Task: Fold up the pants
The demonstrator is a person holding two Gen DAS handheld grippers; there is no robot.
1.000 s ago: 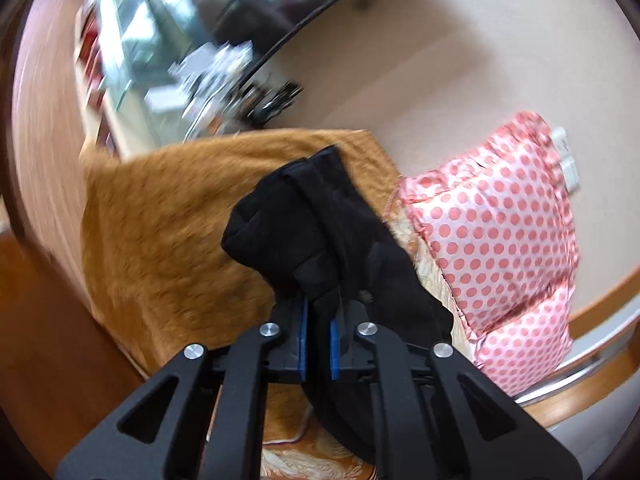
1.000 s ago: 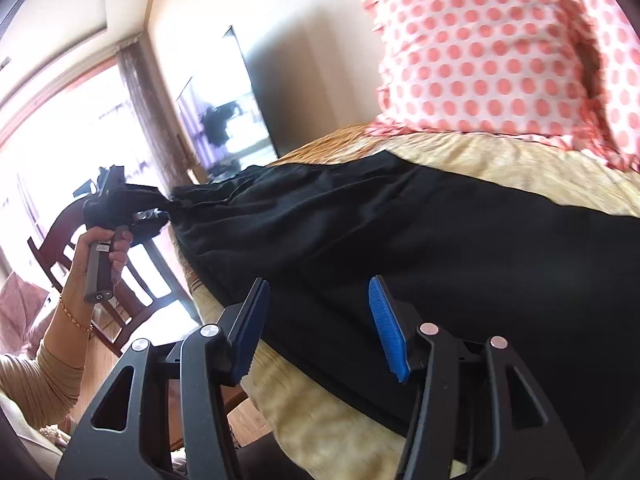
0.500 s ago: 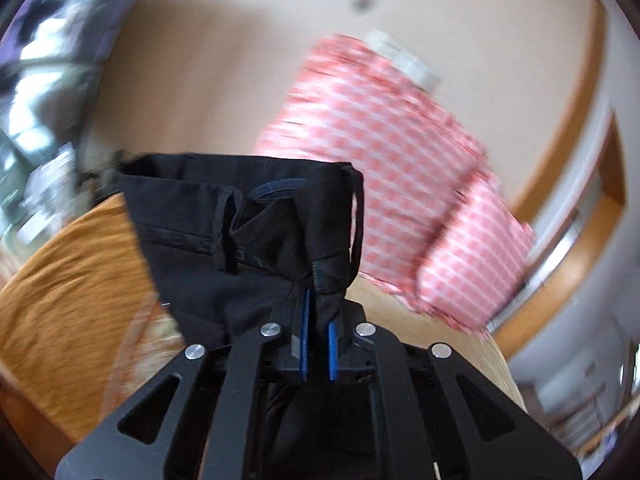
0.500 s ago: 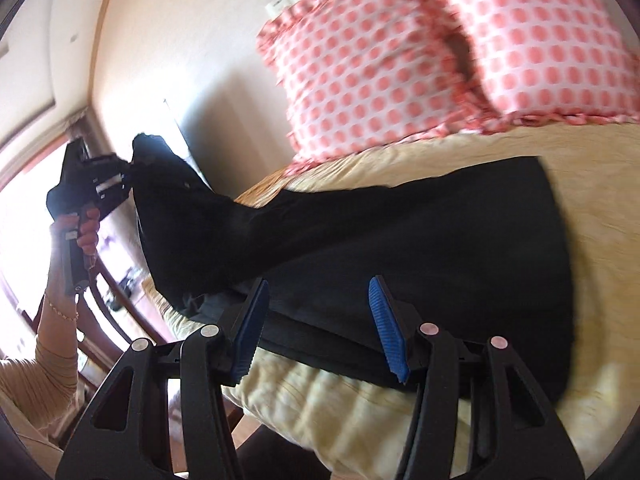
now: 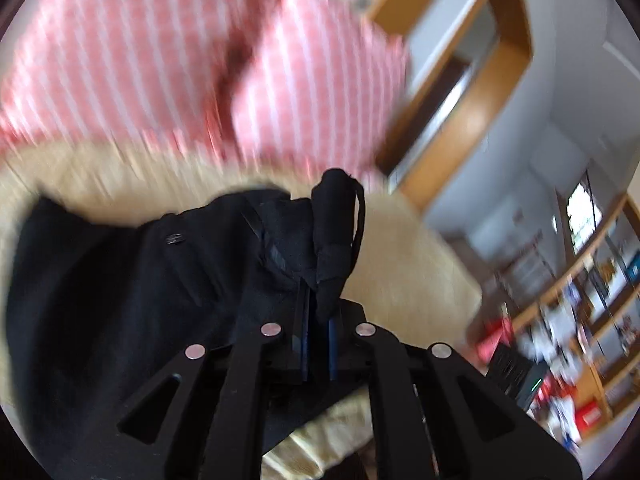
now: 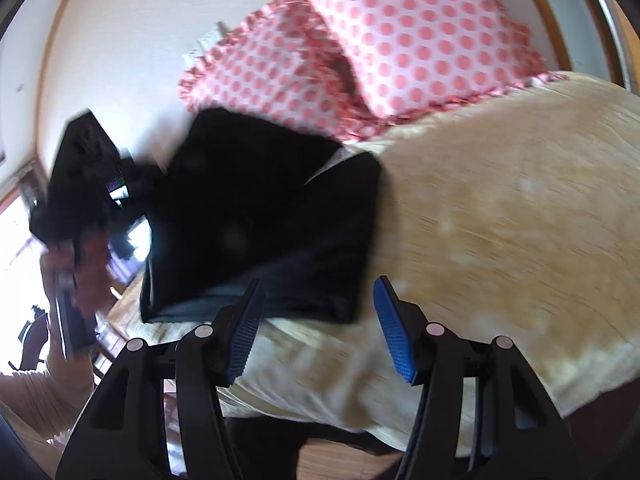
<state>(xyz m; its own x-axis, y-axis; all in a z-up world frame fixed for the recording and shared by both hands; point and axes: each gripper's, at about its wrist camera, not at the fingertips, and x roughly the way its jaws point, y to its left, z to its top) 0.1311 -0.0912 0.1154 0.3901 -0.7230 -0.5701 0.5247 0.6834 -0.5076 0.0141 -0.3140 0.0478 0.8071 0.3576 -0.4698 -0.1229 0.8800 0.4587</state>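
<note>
The black pants [image 6: 264,216] lie on the yellow bedspread [image 6: 500,208], one end folded back over the rest. My left gripper [image 5: 318,312] is shut on the waistband end of the pants [image 5: 160,280], which bunches up between its blue pads. In the right wrist view the left gripper [image 6: 84,168] is blurred at the far left, holding that end above the bed. My right gripper [image 6: 316,328] is open and empty at the bed's near edge, just in front of the pants.
Two pink polka-dot pillows [image 6: 360,52] lean against the wall at the head of the bed. A wooden frame [image 5: 472,92] and shelves with clutter [image 5: 580,320] stand beyond the bed. The wooden floor [image 6: 340,456] shows below the bed edge.
My left gripper has swung the waistband end up and over toward the pillows, doubling the pants over themselves. My right gripper stays open and has shifted along the bed's edge.
</note>
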